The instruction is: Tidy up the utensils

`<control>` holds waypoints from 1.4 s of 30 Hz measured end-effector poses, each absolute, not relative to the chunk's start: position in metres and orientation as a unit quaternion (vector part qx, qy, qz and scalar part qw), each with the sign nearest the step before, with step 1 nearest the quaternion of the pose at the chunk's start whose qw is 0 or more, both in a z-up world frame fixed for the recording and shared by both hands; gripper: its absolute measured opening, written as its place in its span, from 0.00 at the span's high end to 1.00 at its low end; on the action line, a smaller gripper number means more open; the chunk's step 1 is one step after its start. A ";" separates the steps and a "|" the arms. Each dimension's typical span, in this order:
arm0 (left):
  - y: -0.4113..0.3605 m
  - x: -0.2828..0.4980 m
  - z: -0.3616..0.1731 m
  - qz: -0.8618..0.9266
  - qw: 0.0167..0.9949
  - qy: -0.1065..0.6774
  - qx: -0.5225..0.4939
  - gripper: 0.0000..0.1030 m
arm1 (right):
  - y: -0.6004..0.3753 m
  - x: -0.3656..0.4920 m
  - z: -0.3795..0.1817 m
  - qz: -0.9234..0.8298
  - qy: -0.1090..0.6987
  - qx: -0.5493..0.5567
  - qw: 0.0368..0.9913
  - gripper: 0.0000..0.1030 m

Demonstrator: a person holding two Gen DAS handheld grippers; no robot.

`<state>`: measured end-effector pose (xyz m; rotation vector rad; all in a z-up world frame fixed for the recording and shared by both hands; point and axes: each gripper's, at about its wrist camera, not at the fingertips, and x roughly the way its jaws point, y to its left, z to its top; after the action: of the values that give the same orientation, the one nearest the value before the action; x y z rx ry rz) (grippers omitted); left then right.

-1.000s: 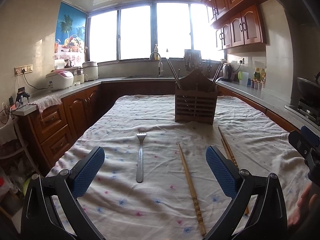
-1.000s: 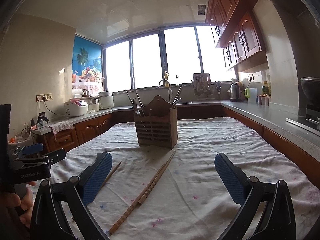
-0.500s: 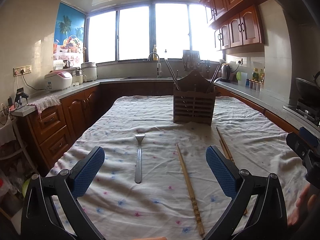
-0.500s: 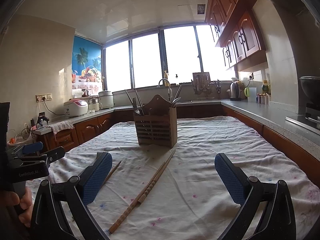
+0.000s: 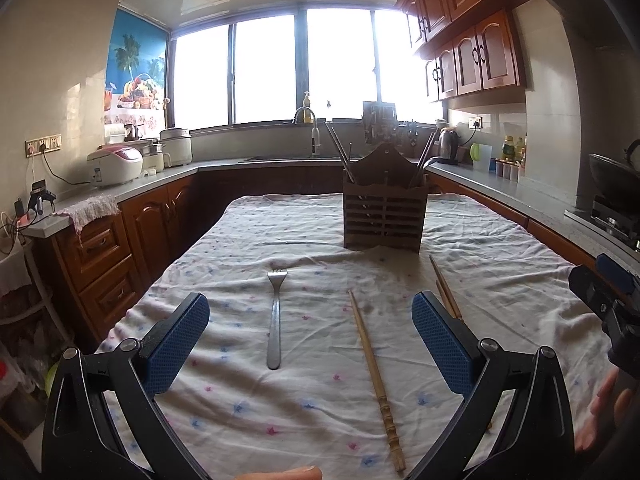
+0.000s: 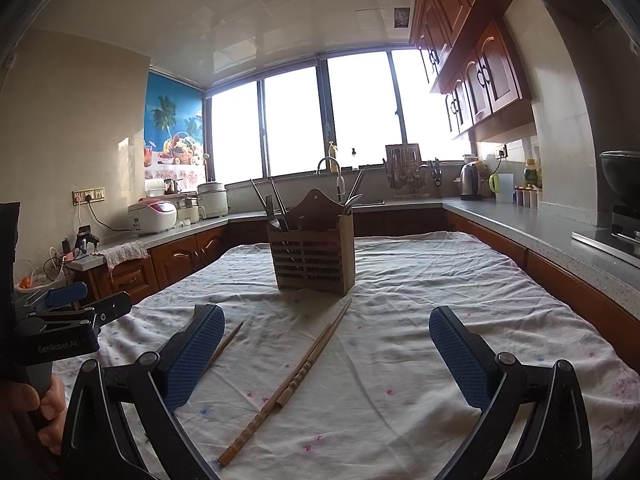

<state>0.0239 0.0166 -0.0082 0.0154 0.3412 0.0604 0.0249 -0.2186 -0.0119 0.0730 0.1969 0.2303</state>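
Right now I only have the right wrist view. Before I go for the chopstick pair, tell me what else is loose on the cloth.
Observer: A fork lies flat on the cloth, tines toward the wooden holder.
Operator: Give me the left gripper's state.
Observer: The left gripper is open and empty, pointed at the fork.
Operator: Describe the chopstick half hidden behind my finger.
Observer: That single chopstick lies whole, to the right of the fork and apart from it, its carved end nearest the left gripper.
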 end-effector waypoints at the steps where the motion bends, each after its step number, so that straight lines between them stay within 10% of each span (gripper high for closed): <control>1: 0.016 0.024 -0.008 0.030 0.985 0.169 0.008 0.00 | -0.219 0.025 -0.012 0.115 0.098 0.037 0.988 0.00; 42: 0.013 0.024 -0.006 0.023 0.985 0.168 0.016 0.00 | -0.215 0.026 -0.010 0.119 0.098 0.039 0.987 0.00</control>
<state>0.0244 0.0132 -0.0058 0.0324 0.3386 0.0463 0.0257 -0.2151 -0.0103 0.0792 0.1973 0.2391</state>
